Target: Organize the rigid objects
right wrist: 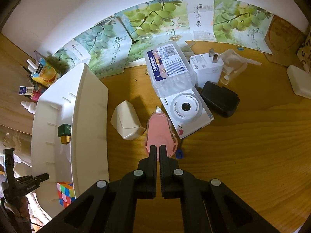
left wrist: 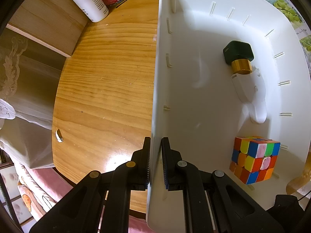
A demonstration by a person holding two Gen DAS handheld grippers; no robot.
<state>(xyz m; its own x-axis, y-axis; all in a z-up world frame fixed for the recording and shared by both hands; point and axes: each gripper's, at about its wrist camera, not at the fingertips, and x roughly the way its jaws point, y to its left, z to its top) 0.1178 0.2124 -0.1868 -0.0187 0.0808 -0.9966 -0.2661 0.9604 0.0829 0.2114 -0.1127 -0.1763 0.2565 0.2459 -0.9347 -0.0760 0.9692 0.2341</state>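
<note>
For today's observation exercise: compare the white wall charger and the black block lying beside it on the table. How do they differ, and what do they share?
The white wall charger is pale, with two metal prongs and printed markings showing; the black block is dark, with no prongs or print visible. The charger lies further from the right claw, against the clear plastic box; the block lies nearer, beside the toy camera. Both are boxy with rounded corners and rest outside the white bin.

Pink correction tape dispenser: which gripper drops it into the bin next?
Right. The right gripper is shut on the pink correction tape dispenser; the left gripper clamps the white plastic bin's wall, steadying it.
</note>
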